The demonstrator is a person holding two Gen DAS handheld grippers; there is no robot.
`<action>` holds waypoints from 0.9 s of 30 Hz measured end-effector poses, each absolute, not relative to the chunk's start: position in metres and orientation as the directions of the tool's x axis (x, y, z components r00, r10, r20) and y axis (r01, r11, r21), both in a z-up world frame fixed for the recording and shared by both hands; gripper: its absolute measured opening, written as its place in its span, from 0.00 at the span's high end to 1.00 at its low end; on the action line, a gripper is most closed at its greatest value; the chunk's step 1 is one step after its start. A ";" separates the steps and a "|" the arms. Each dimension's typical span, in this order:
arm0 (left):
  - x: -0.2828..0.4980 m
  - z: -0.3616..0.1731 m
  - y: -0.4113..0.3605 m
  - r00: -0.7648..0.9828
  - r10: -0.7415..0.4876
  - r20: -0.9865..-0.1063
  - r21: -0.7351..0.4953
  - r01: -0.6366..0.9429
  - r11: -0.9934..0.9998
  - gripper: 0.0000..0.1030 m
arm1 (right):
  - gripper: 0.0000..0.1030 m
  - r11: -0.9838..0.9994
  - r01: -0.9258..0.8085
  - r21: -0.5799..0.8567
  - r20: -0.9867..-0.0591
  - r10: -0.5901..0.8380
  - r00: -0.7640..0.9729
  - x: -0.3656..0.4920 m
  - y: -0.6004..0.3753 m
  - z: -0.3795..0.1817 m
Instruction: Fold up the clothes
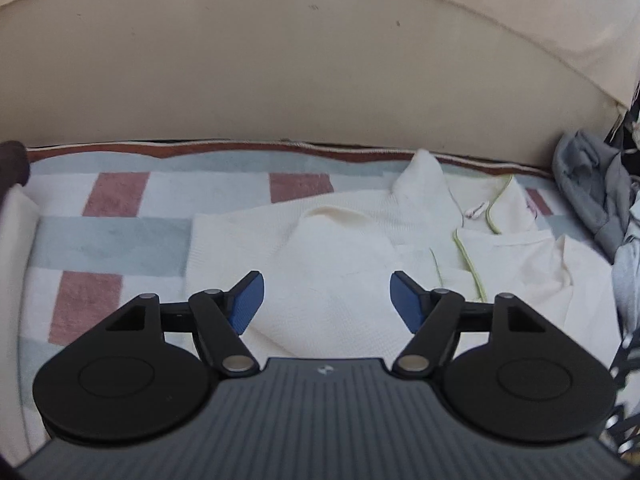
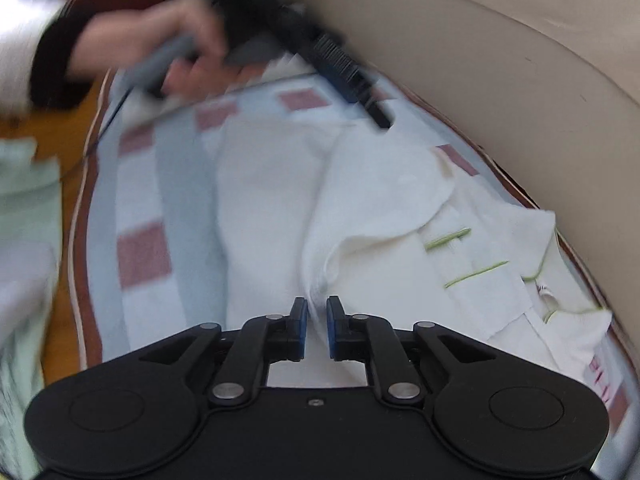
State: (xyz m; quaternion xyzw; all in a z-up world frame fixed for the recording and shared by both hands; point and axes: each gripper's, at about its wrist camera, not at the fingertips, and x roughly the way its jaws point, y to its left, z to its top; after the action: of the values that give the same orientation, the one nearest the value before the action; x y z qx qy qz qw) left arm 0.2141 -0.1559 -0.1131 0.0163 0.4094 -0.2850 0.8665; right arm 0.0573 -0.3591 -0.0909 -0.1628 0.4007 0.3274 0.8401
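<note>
Right gripper (image 2: 317, 326) seemingly pinching white garment (image 2: 280, 200)

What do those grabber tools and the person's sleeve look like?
Each gripper, left and right, has black linkage arms with silver pivots, two round black discs and blue-padded fingers. The left one's body is ribbed grey with a small logo. The hand shows a white sleeve with a black cuff.
</note>
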 end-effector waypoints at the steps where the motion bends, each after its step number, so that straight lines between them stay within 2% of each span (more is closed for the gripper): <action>1: 0.215 -0.116 -0.160 0.501 -0.474 -0.724 -0.196 0.509 0.838 0.33 | 0.74 0.755 -0.650 0.087 -0.739 0.486 0.465 0.068 -0.369 -0.081; 2: 0.216 -0.119 -0.163 0.505 -0.465 -0.727 -0.183 0.510 0.840 0.33 | 0.60 0.766 -0.617 0.178 -0.690 0.544 0.477 0.079 -0.380 -0.072; 3: 0.217 -0.122 -0.166 0.508 -0.456 -0.731 -0.169 0.512 0.842 0.33 | 0.57 0.789 -0.560 0.251 -0.657 0.564 0.500 0.096 -0.389 -0.069; 5: 0.219 -0.125 -0.169 0.524 -0.434 -0.733 -0.135 0.514 0.847 0.33 | 0.63 0.812 -0.440 0.384 -0.601 0.581 0.549 0.130 -0.406 -0.065; 6: 0.222 -0.126 -0.169 0.515 -0.434 -0.739 -0.136 0.516 0.846 0.33 | 0.80 0.860 -0.382 0.338 -0.672 0.504 0.542 0.150 -0.403 -0.069; 7: 0.225 -0.128 -0.168 0.506 -0.433 -0.746 -0.138 0.518 0.844 0.33 | 0.83 0.900 -0.328 0.286 -0.735 0.426 0.528 0.169 -0.401 -0.074; 9: 0.231 -0.131 -0.167 0.488 -0.431 -0.759 -0.142 0.522 0.841 0.33 | 0.83 0.941 -0.273 0.201 -0.815 0.315 0.486 0.200 -0.395 -0.091; 11: 0.237 -0.135 -0.165 0.468 -0.428 -0.773 -0.143 0.528 0.837 0.34 | 0.82 0.937 -0.212 0.278 -0.829 0.345 0.440 0.225 -0.400 -0.113; 15: 0.243 -0.142 -0.149 0.441 -0.451 -0.776 -0.183 0.527 0.830 0.35 | 0.76 0.919 -0.120 0.375 -0.821 0.390 0.416 0.252 -0.407 -0.149; 17: 0.246 -0.146 -0.138 0.420 -0.468 -0.777 -0.224 0.510 0.830 0.35 | 0.66 0.930 -0.154 0.335 -0.812 0.368 0.454 0.248 -0.402 -0.145; 20: 0.248 -0.151 -0.126 0.407 -0.470 -0.783 -0.247 0.490 0.836 0.35 | 0.66 0.942 -0.200 0.270 -0.793 0.336 0.509 0.241 -0.396 -0.138; 21: 0.247 -0.152 -0.125 0.409 -0.466 -0.784 -0.243 0.489 0.838 0.35 | 0.67 0.945 -0.215 0.248 -0.785 0.326 0.527 0.238 -0.394 -0.135; 22: 0.247 -0.153 -0.124 0.411 -0.462 -0.786 -0.239 0.488 0.840 0.35 | 0.72 0.947 -0.229 0.225 -0.777 0.316 0.545 0.236 -0.391 -0.133; 23: 0.247 -0.154 -0.124 0.414 -0.458 -0.787 -0.234 0.486 0.842 0.35 | 0.84 0.949 -0.242 0.201 -0.767 0.306 0.563 0.234 -0.389 -0.131; 27: 0.242 -0.153 -0.125 0.403 -0.500 -0.767 -0.249 0.531 0.810 0.36 | 0.89 0.952 -0.288 0.104 -0.725 0.271 0.633 0.224 -0.380 -0.121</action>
State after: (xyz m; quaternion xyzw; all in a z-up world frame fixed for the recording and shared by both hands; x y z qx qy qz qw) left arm 0.2421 -0.1248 -0.1528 0.0171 0.4516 -0.3077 0.8373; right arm 0.2243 -0.3802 -0.1213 -0.0106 0.3993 0.1549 0.9036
